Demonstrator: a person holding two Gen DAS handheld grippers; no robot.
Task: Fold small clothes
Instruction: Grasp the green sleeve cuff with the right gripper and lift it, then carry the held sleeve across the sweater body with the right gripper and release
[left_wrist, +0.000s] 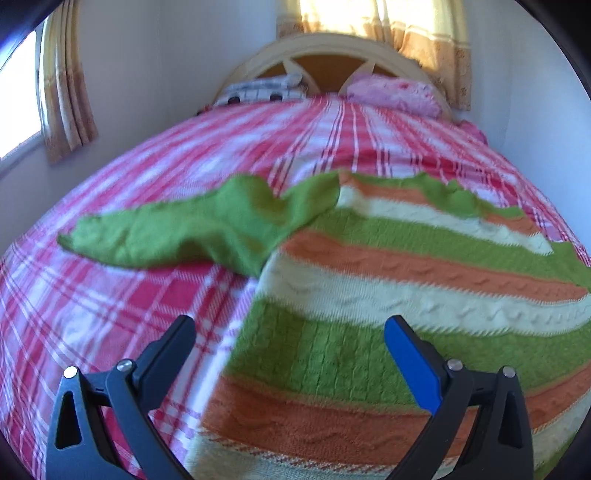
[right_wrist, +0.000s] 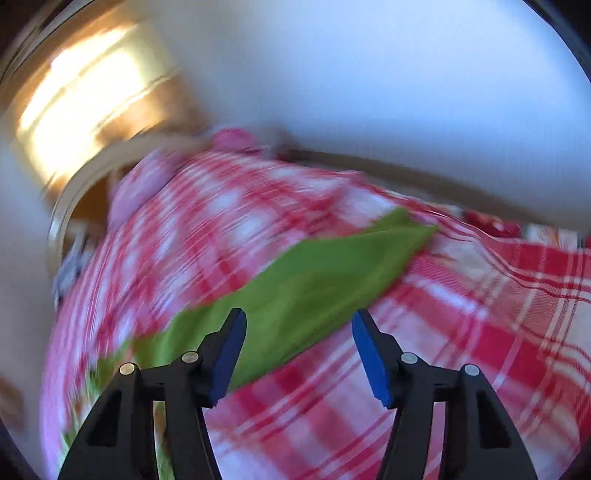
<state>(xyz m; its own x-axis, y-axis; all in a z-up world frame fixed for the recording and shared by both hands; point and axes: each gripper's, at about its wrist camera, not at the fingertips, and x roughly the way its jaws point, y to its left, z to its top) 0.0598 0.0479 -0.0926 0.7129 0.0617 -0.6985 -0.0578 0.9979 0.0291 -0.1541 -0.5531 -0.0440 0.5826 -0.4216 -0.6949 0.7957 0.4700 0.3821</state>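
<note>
A small knitted sweater (left_wrist: 388, 280) with green, orange and cream stripes lies flat on the bed. Its green left sleeve (left_wrist: 177, 232) stretches out to the left. My left gripper (left_wrist: 290, 332) is open and empty, hovering just above the sweater's lower left edge. In the blurred right wrist view, the other green sleeve (right_wrist: 314, 288) lies on the bedspread. My right gripper (right_wrist: 299, 325) is open and empty, right over the near part of that sleeve.
The bed has a red and white plaid bedspread (left_wrist: 122, 310), which also shows in the right wrist view (right_wrist: 461, 350). Pillows (left_wrist: 391, 92) and a curved headboard (left_wrist: 325, 48) are at the far end. Walls close in on both sides. Curtains (left_wrist: 62, 88) hang at the left.
</note>
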